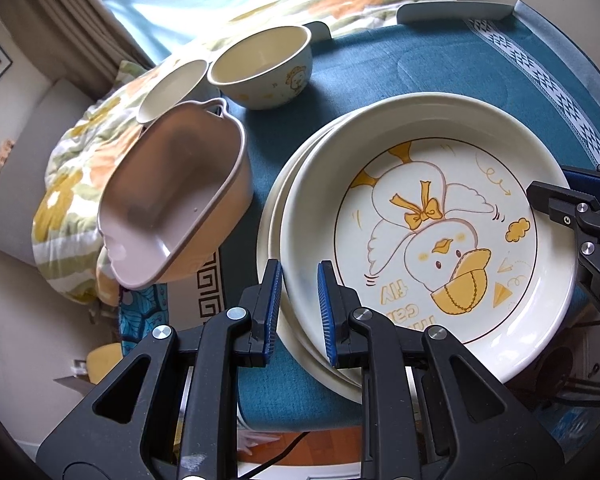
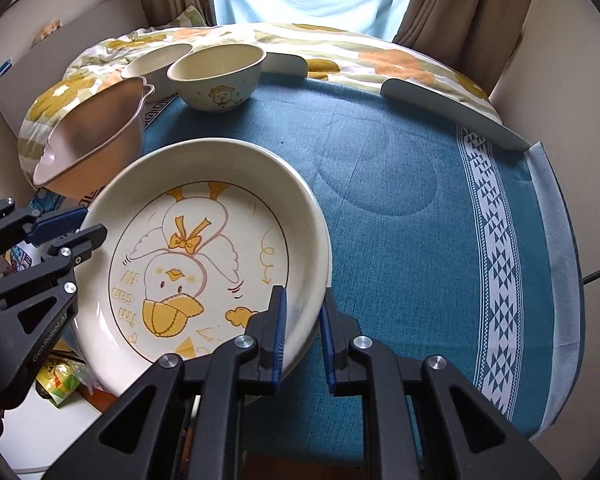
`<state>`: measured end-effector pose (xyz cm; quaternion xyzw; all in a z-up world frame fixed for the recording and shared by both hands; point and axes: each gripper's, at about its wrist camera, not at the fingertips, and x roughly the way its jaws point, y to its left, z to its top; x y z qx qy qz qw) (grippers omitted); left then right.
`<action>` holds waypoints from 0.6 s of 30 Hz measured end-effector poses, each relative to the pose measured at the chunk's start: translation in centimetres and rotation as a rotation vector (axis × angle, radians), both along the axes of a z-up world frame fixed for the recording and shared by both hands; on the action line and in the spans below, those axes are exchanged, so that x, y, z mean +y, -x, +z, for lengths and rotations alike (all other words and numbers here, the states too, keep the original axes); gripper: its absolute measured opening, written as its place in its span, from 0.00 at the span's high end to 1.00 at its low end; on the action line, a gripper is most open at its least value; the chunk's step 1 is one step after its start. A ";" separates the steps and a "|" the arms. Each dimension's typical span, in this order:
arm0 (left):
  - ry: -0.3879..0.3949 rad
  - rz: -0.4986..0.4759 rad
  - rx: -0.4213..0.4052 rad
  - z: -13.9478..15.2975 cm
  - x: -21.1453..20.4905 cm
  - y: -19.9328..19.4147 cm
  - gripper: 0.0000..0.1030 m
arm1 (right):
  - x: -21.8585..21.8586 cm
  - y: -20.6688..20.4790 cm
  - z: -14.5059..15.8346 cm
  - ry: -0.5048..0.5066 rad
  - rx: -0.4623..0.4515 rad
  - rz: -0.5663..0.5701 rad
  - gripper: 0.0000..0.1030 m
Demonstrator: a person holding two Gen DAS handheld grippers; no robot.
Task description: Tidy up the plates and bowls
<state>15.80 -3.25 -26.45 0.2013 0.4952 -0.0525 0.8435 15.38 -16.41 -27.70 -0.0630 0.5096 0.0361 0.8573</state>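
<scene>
- We grip the duck plate [image 1: 432,240] from both sides: our left gripper [image 1: 299,292] is clamped on its rim at the lower centre of the left wrist view, our right gripper [image 2: 303,320] on the opposite rim in the right wrist view.
- The plate is round, with no long axis; its duck drawing points feet-first toward the top of both frames.
- It sits at the centre, over the teal tablecloth [image 2: 400,240], with a second plate [image 1: 276,208] showing beneath its left edge.
- In the upper left we see a tilted pink dish [image 1: 172,200], long axis running lower left to upper right, and two cream bowls [image 1: 264,68] upright behind it.
</scene>
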 end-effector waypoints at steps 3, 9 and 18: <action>0.000 -0.001 -0.001 0.0 0.0 0.1 0.84 | -0.1 0.0 0.0 -0.003 0.001 0.000 0.86; -0.001 -0.005 -0.011 0.2 0.0 0.0 0.84 | 0.0 -0.1 0.0 0.021 0.004 0.008 0.86; 0.086 0.015 -0.002 1.7 1.2 -0.4 0.84 | -0.7 -0.1 0.9 -0.049 0.003 -0.029 0.86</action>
